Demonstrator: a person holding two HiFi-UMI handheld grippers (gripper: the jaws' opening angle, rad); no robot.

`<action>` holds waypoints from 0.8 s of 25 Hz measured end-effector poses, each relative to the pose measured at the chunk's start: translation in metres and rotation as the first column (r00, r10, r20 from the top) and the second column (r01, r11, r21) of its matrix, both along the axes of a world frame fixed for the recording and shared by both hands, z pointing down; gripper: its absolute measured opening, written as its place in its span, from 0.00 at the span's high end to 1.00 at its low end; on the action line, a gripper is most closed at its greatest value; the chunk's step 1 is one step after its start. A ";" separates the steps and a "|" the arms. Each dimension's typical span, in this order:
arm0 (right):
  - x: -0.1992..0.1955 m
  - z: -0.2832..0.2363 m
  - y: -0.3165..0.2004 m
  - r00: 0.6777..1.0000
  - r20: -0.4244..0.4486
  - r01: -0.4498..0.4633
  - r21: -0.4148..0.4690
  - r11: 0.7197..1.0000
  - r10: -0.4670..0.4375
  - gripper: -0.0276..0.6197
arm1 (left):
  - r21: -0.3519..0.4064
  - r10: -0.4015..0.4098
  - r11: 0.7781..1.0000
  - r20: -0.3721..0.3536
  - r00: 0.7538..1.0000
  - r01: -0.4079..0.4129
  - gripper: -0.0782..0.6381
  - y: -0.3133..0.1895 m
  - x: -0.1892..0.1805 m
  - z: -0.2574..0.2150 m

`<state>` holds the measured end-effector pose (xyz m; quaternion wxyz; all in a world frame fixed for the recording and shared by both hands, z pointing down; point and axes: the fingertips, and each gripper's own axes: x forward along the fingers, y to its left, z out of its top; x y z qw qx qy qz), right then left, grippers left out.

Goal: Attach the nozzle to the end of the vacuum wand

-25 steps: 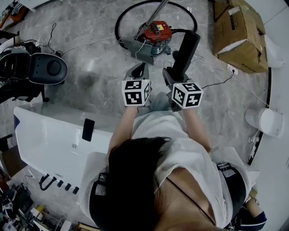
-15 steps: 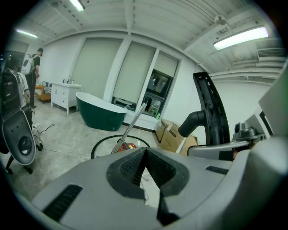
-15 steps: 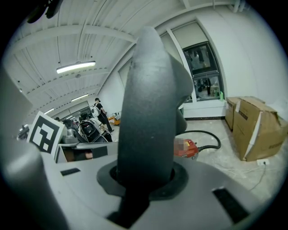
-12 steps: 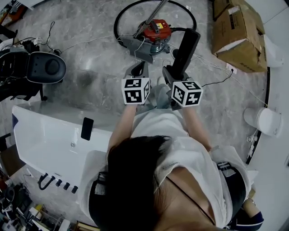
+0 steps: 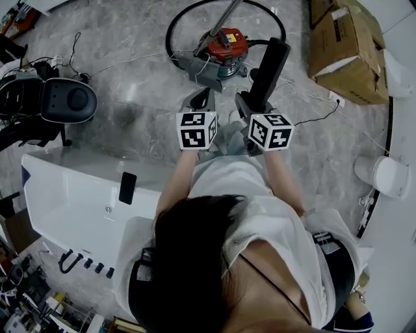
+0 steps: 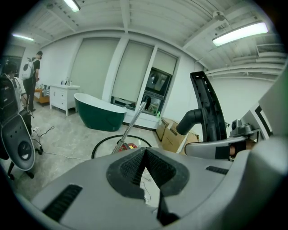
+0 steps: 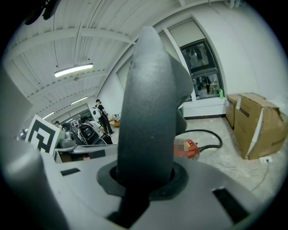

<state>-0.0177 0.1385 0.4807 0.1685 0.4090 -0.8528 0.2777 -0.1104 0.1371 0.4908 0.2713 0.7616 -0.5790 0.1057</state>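
Your right gripper [image 5: 247, 105] clamps the nozzle [image 5: 270, 65]; your left gripper [image 5: 201, 99] is closed, empty. Unsteadied, the wand [image 5: 225, 17] may well skid aside.

Left hand-held gripper [image 5: 201, 99] closed, right one [image 5: 249, 103] clamped

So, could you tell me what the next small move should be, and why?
Probably bring the empty, shut left hand-held gripper toward the wand to steady it, since the right hand-held gripper grips the nozzle well short of the wand.
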 end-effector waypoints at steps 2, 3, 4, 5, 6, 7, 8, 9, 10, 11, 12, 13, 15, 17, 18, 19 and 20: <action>0.001 0.000 -0.008 1.000 0.001 -0.004 -0.006 1.000 0.004 0.85 | -0.004 -0.002 1.000 0.003 1.000 0.002 0.89 -0.006 0.002 0.000; 0.002 -0.001 -0.012 1.000 0.001 -0.005 -0.008 1.000 0.005 0.85 | -0.007 -0.003 1.000 0.004 1.000 0.003 0.89 -0.009 0.003 0.000; 0.003 -0.001 -0.017 1.000 0.001 -0.005 -0.007 1.000 0.005 0.85 | -0.009 -0.003 1.000 0.004 1.000 0.003 0.89 -0.012 0.004 0.000; 0.003 -0.001 -0.021 1.000 0.001 -0.005 -0.006 1.000 0.005 0.85 | -0.011 -0.002 1.000 0.005 1.000 0.002 0.89 -0.016 0.006 0.000; 0.004 -0.001 -0.025 1.000 0.000 -0.004 -0.005 1.000 0.004 0.85 | -0.013 0.000 1.000 0.007 1.000 0.001 0.89 -0.019 0.008 0.000; 0.004 -0.001 -0.029 1.000 -0.001 -0.003 -0.004 1.000 0.003 0.85 | -0.016 0.000 1.000 0.008 1.000 0.000 0.89 -0.022 0.009 0.000; 0.005 -0.001 -0.033 1.000 -0.003 -0.002 -0.003 1.000 0.002 0.85 | -0.019 -0.002 1.000 0.009 1.000 0.002 0.89 -0.025 0.011 0.001; 0.007 0.000 -0.037 1.000 -0.005 -0.001 -0.003 1.000 0.001 0.85 | -0.021 -0.005 1.000 0.010 1.000 0.005 0.89 -0.028 0.013 0.000; 0.009 0.001 -0.041 1.000 -0.004 0.000 -0.003 1.000 0.000 0.85 | -0.021 -0.008 1.000 0.009 1.000 0.009 0.89 -0.032 0.015 0.000; 0.010 0.002 -0.045 1.000 -0.003 0.000 -0.005 1.000 0.000 0.85 | -0.021 -0.010 1.000 0.009 1.000 0.010 0.89 -0.035 0.017 0.000; 0.011 0.003 -0.049 1.000 -0.001 0.000 -0.009 1.000 0.000 0.85 | -0.024 -0.010 1.000 0.008 1.000 0.010 0.89 -0.038 0.019 0.001; 0.013 0.004 -0.052 1.000 0.000 0.001 -0.012 1.000 -0.001 0.85 | -0.028 -0.009 1.000 0.009 1.000 0.009 0.89 -0.040 0.021 0.003; 0.015 0.005 -0.059 1.000 0.000 0.007 -0.015 1.000 -0.007 0.85 | -0.038 -0.008 0.999 0.012 1.000 0.009 0.89 -0.047 0.025 0.006; 0.017 0.005 -0.067 1.000 0.002 0.011 -0.015 1.000 -0.011 0.85 | -0.041 -0.009 0.999 0.016 1.000 0.009 0.89 -0.055 0.028 0.006; 0.018 0.006 -0.071 1.000 0.005 0.012 -0.017 1.000 -0.012 0.85 | -0.041 -0.008 0.999 0.018 1.000 0.009 0.89 -0.059 0.029 0.006; 0.018 0.007 -0.074 1.000 0.007 0.013 -0.019 1.000 -0.013 0.85 | -0.042 -0.008 0.999 0.021 1.000 0.009 0.89 -0.063 0.030 0.007; 0.019 0.008 -0.077 1.000 0.008 0.016 -0.022 1.000 -0.016 0.85 | -0.043 -0.008 0.999 0.023 1.000 0.009 0.89 -0.066 0.031 0.007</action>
